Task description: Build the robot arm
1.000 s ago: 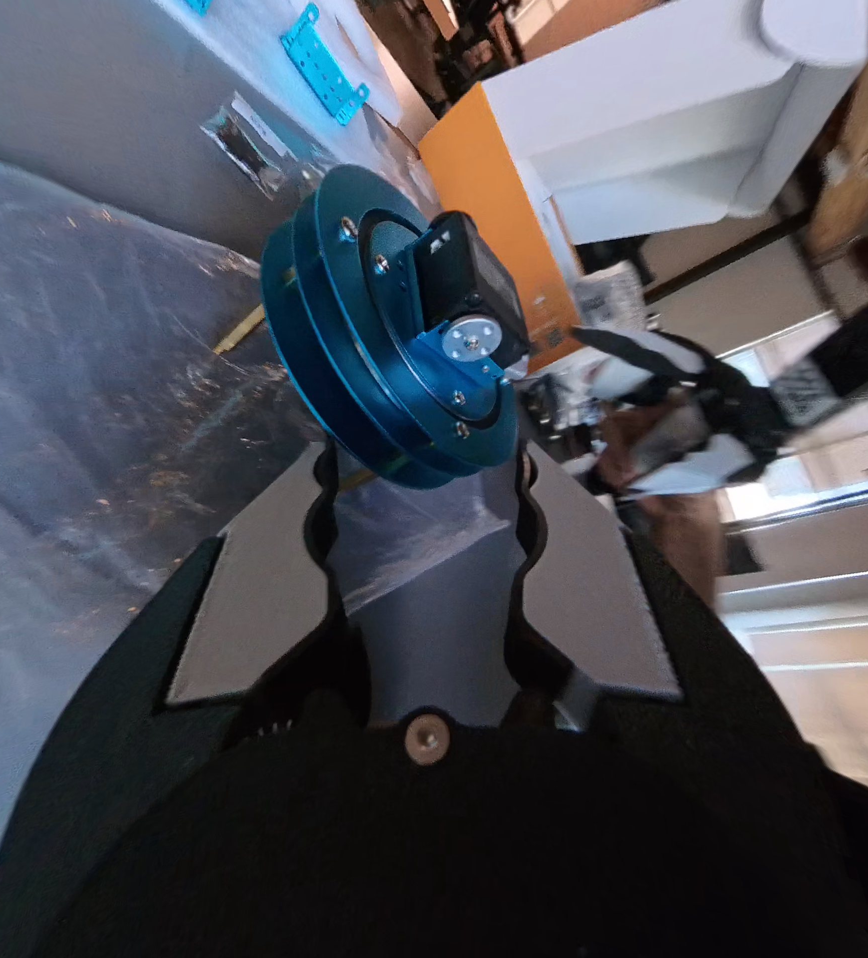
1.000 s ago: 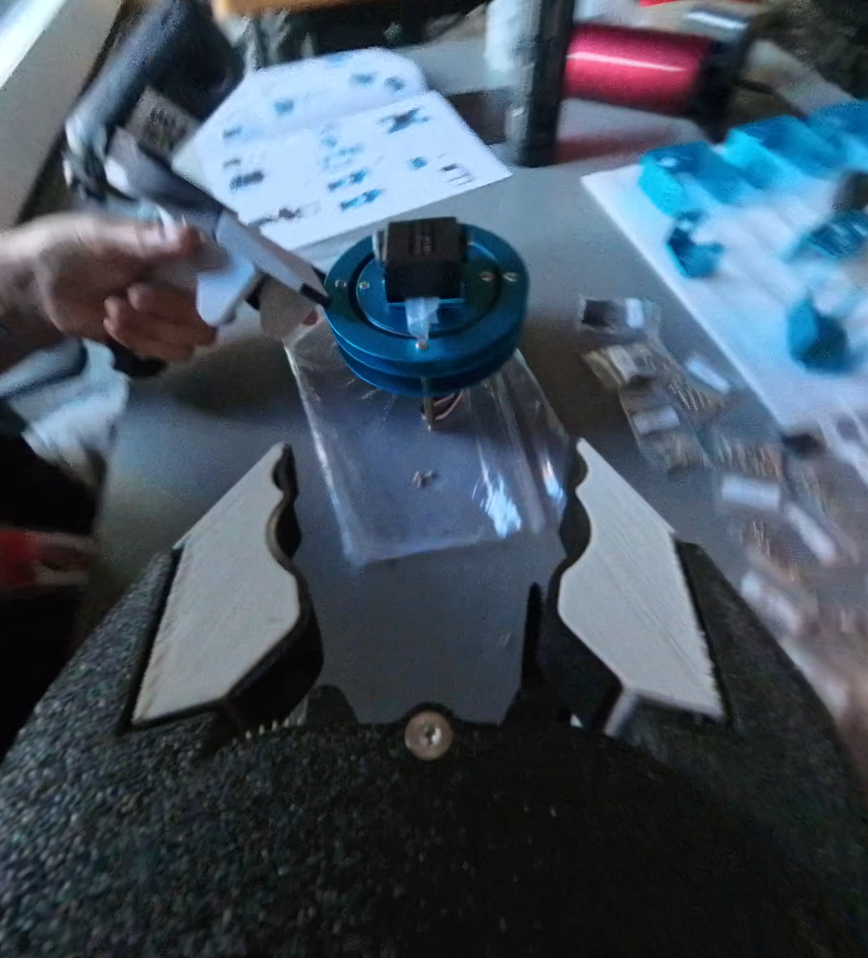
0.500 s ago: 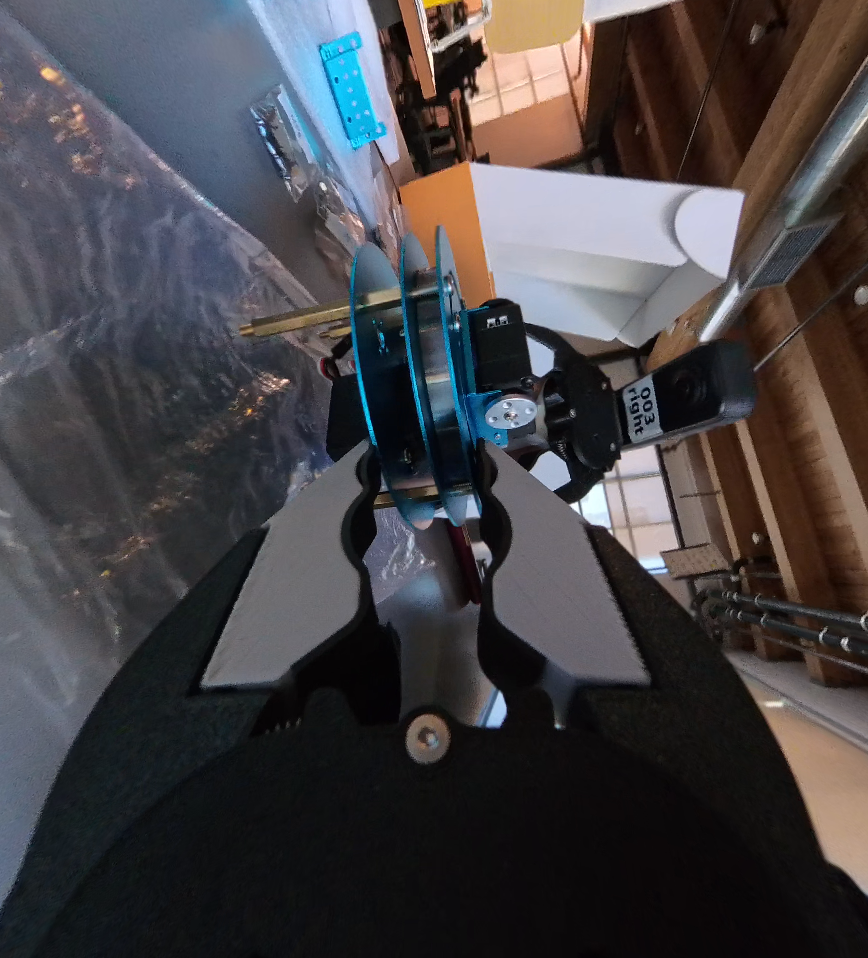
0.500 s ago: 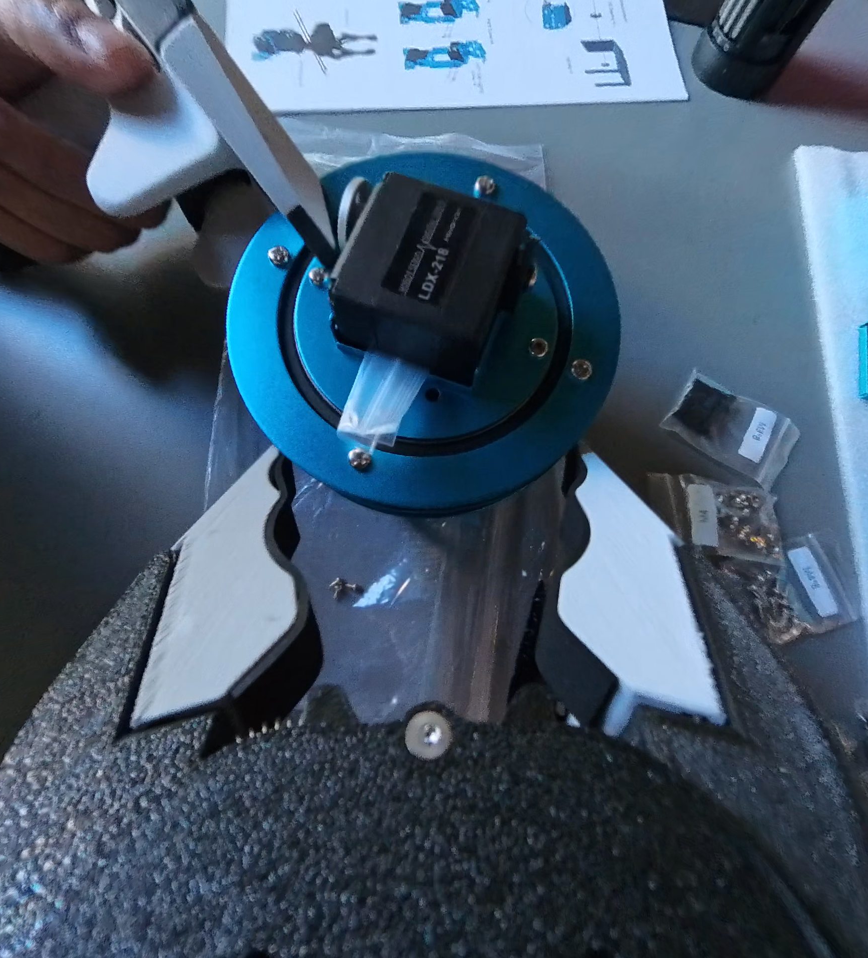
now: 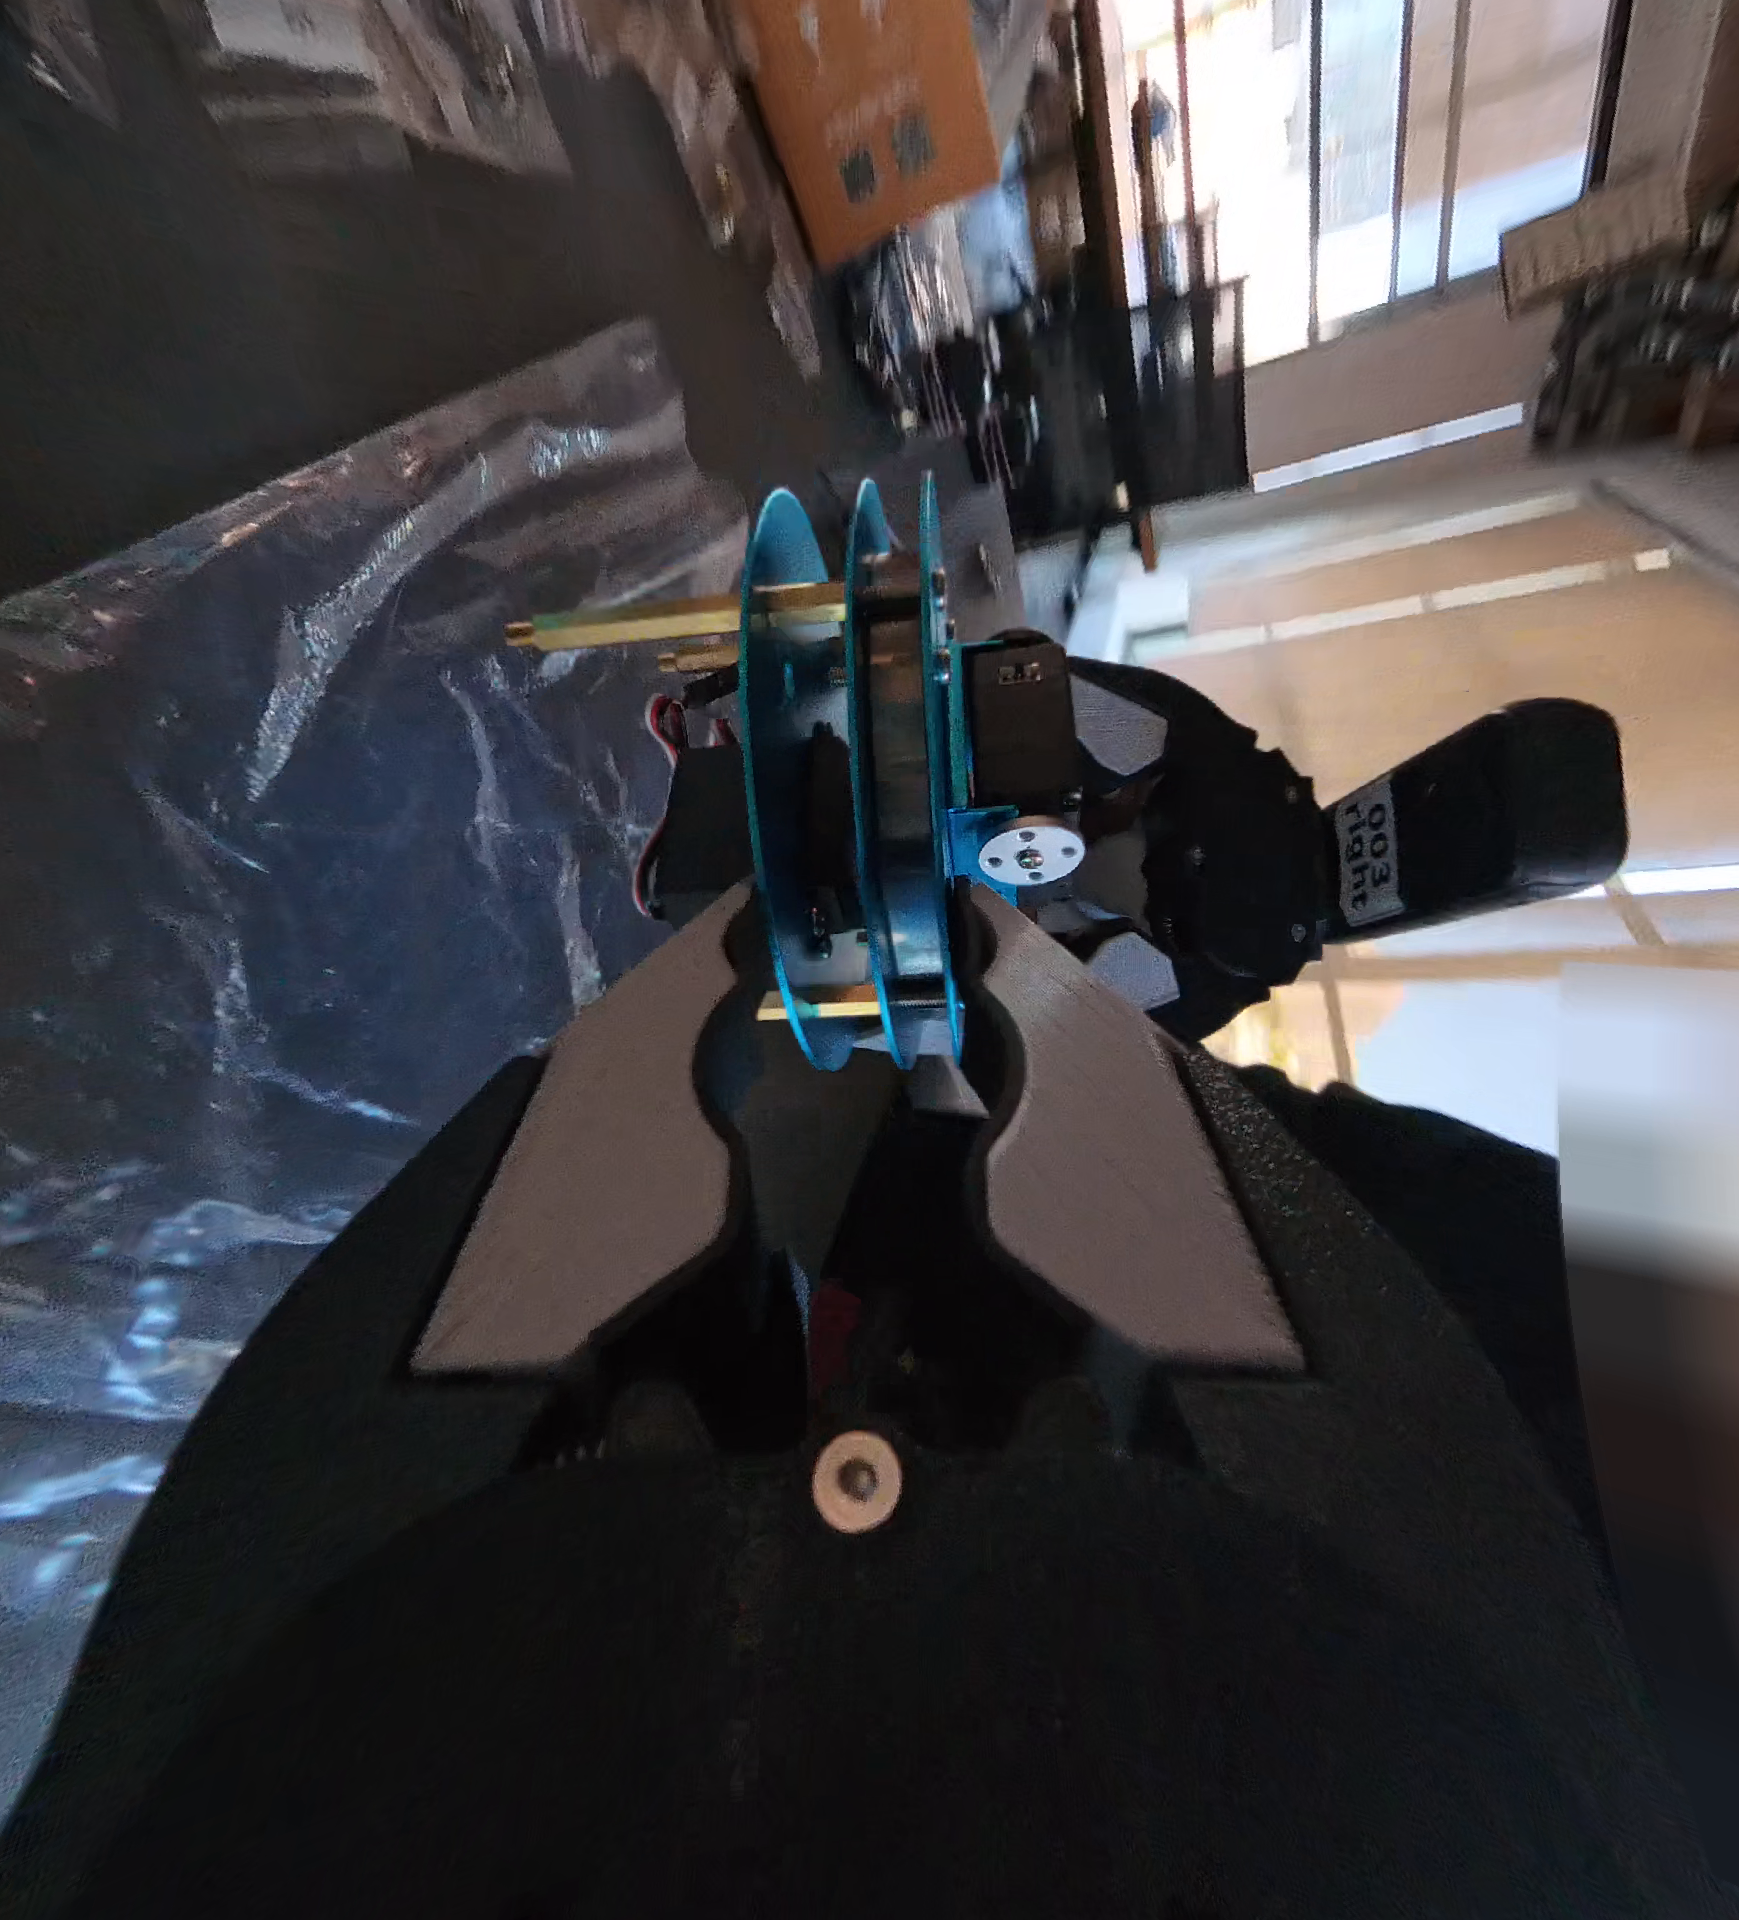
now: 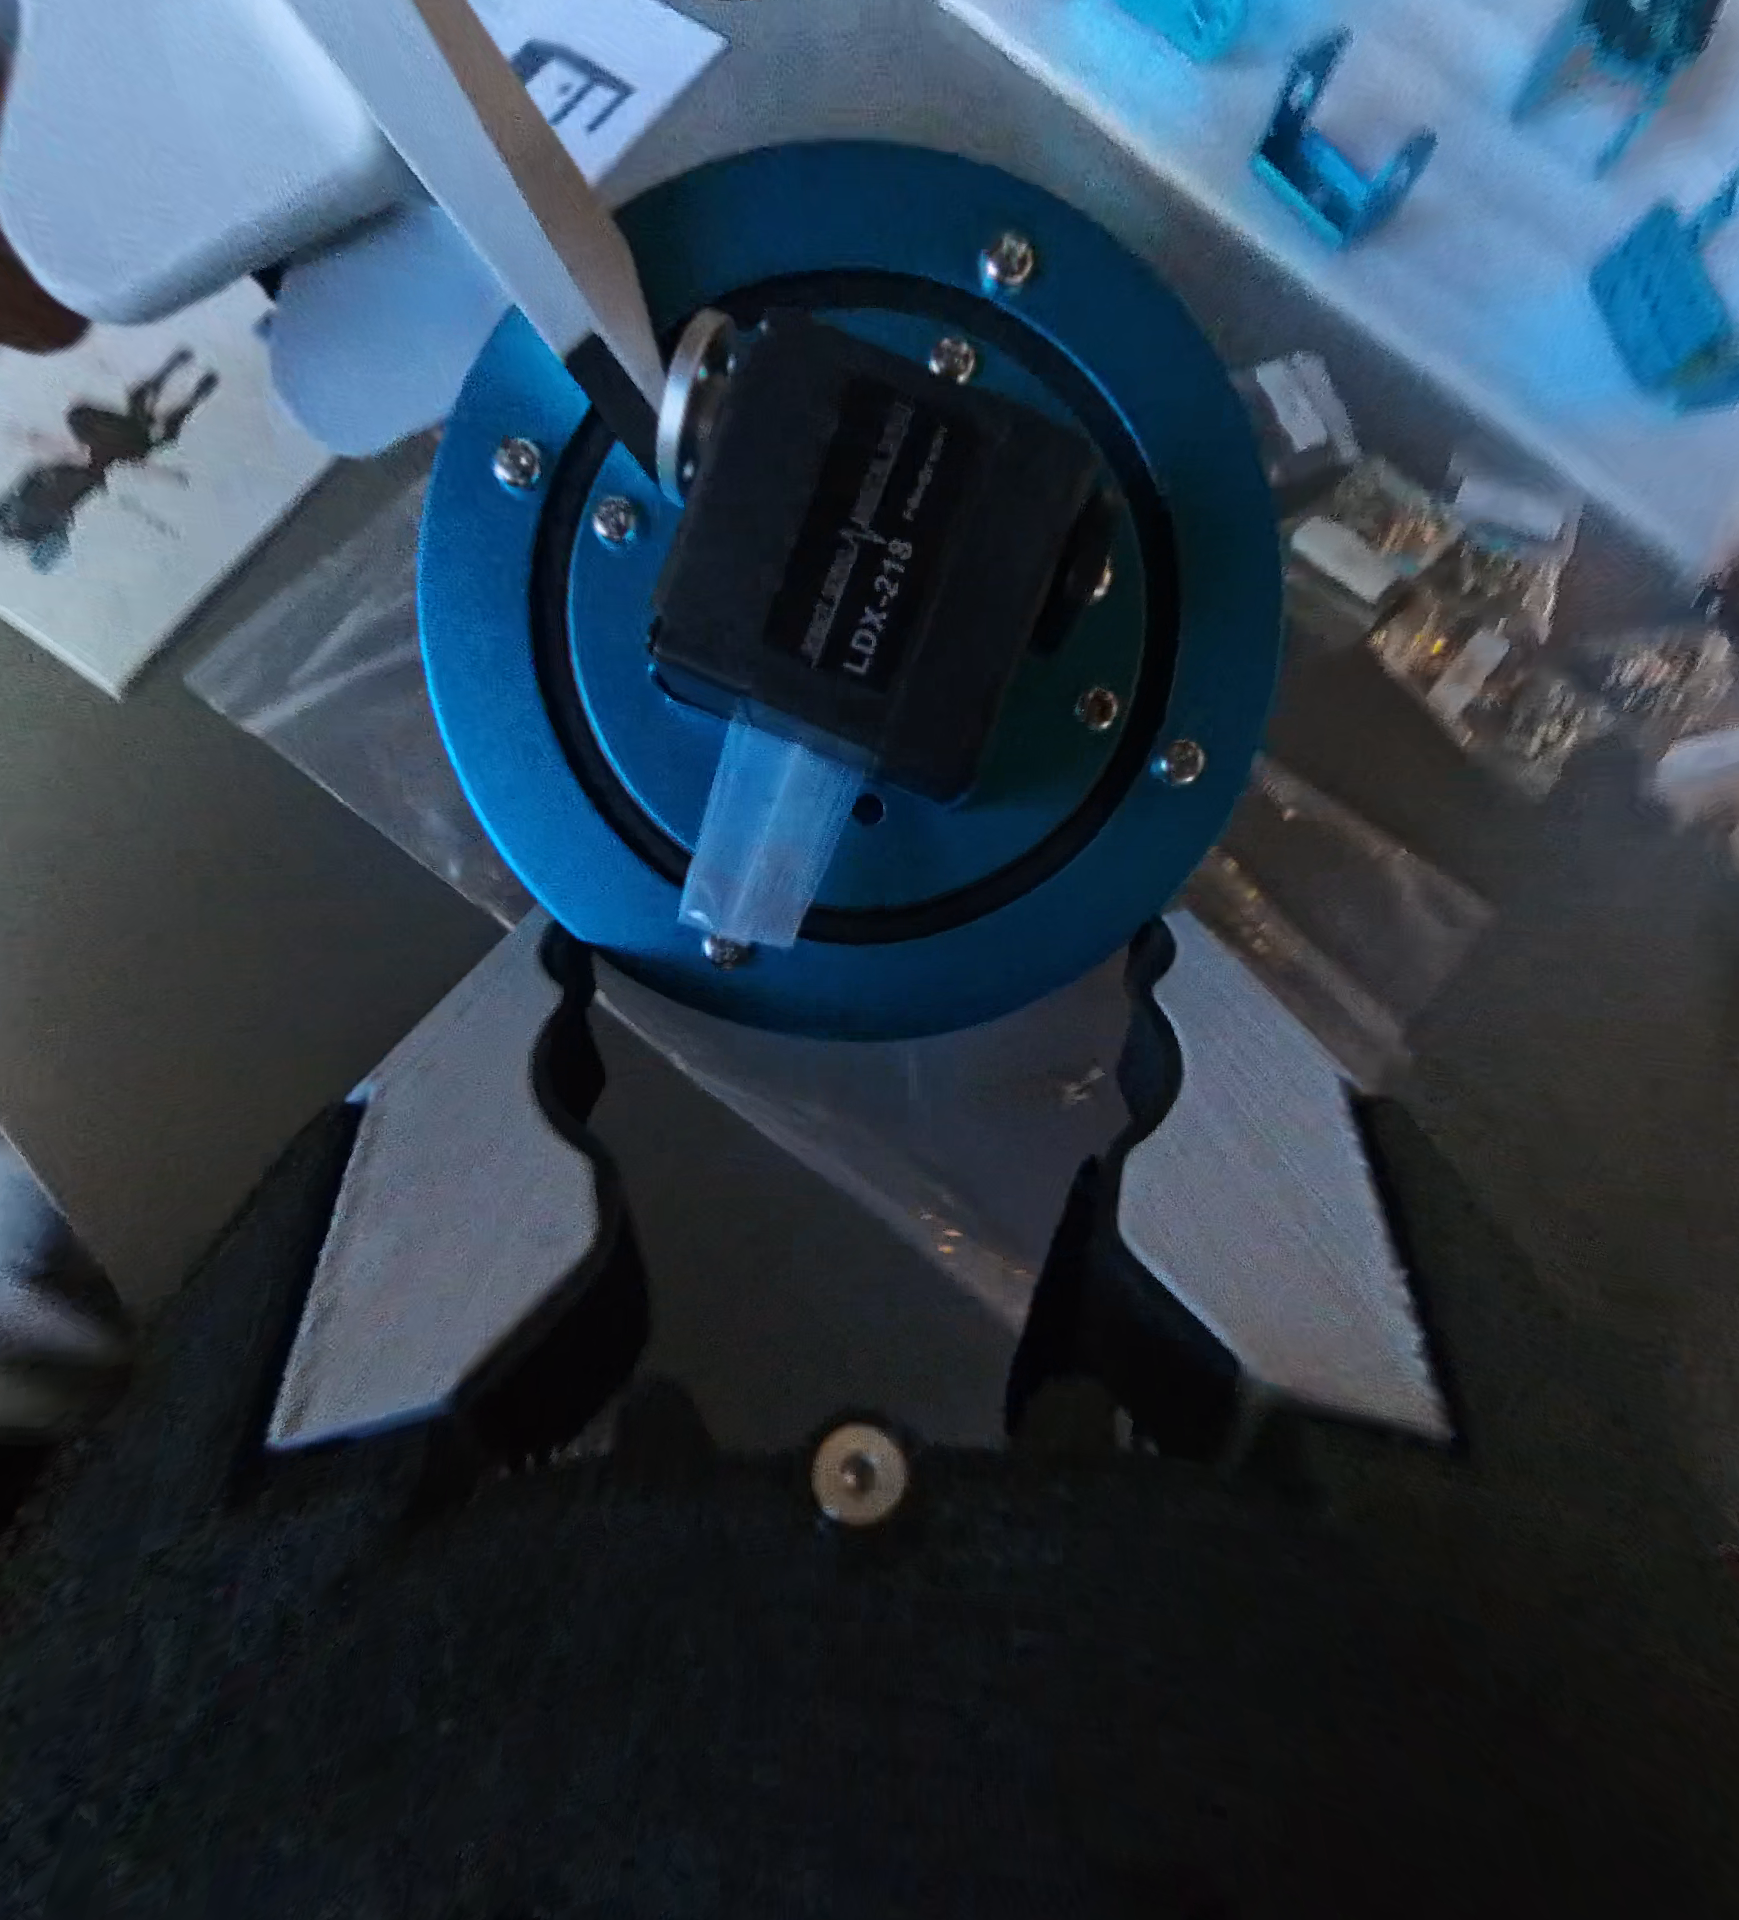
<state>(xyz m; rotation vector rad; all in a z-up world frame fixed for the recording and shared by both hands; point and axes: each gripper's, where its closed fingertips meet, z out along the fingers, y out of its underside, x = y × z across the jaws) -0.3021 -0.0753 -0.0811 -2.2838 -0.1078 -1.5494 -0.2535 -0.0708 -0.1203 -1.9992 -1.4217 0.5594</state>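
The grey surface (image 6: 169, 831) carries a clear plastic bag (image 6: 948, 1122) spread flat under the right tool (image 6: 860, 966). Left of the tool lies a printed paper sheet (image 6: 65, 499). To its right sit small clear packets (image 6: 1447, 582) of hardware, and beyond them a white sheet (image 6: 1467, 343) with blue metal brackets (image 6: 1665, 301).

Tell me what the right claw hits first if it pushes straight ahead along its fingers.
Most likely the blue round base, straight ahead of the open right claw, and probably its near rim before the black servo on its face. The left claw clamps that base edge-on. Depth is hard to judge.
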